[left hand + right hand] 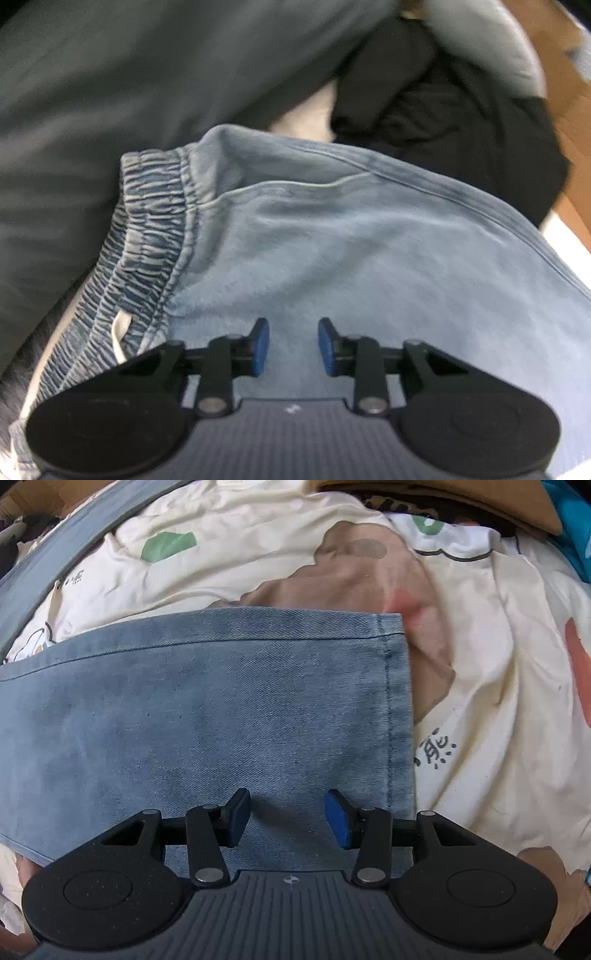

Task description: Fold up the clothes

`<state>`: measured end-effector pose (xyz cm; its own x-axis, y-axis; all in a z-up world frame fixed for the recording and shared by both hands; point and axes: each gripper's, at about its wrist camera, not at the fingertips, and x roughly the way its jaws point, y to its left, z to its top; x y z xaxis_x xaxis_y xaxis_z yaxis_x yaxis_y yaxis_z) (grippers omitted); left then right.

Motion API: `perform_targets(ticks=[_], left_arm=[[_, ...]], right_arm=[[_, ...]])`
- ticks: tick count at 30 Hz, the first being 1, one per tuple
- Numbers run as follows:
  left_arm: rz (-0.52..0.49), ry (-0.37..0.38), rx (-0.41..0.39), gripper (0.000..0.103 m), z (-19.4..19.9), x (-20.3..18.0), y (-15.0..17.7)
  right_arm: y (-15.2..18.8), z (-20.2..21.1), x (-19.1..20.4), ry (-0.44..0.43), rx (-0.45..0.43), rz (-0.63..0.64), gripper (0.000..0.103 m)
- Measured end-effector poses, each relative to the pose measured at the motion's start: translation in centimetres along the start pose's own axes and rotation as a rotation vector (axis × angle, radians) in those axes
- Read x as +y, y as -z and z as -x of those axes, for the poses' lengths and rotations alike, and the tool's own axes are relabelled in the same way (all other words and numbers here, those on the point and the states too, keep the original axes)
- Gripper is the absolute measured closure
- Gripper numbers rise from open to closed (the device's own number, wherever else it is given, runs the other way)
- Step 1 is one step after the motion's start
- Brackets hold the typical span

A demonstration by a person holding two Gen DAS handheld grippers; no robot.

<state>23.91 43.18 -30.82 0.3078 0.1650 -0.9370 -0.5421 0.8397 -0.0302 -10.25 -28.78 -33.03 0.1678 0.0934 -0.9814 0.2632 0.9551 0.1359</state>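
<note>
Left gripper (293, 347) over jeans (332, 258) waist end, jaws parted, empty; right gripper (287, 821) half open, empty, beside hem (397, 716); long axis spans both

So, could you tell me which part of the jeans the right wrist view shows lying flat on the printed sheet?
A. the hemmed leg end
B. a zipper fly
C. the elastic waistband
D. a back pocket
A: the jeans end in a stitched hem on the sheet; the waistband appears only in the left wrist view.
</note>
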Motion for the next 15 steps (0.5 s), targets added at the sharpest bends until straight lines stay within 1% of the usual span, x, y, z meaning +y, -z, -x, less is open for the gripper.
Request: perform_targets(ticks=[3, 7, 9, 10, 12, 15], left_arm=[[0.035, -0.034, 0.007, 0.074, -1.5, 0.2, -0.4], [0.065, -0.056, -0.013, 0.07, -2.2, 0.6, -0.8], [0.052, -0.08, -0.028, 0.07, -2.4, 0.5, -1.0], [0.051, -0.092, -0.036, 0.07, -2.5, 0.6, -1.2], [0.065, -0.11, -0.049, 0.07, -2.6, 0.9, -1.5], [0.076, -0.121, -0.054, 0.066, -3.1, 1.2, -2.0]], right_arm=[[-0.1, -0.3, 0.2, 0.004, 0.013, 0.021, 0.051], [-0.1, -0.6, -0.2, -0.007, 0.017, -0.008, 0.051], [0.0, -0.7, -0.3, -0.014, 0.018, -0.019, 0.046], [0.1, -0.8, -0.4, -0.018, 0.018, -0.024, 0.046], [0.3, -0.9, -0.5, -0.028, 0.019, -0.035, 0.042], [0.7, -1.2, -0.6, -0.043, 0.016, -0.028, 0.038]])
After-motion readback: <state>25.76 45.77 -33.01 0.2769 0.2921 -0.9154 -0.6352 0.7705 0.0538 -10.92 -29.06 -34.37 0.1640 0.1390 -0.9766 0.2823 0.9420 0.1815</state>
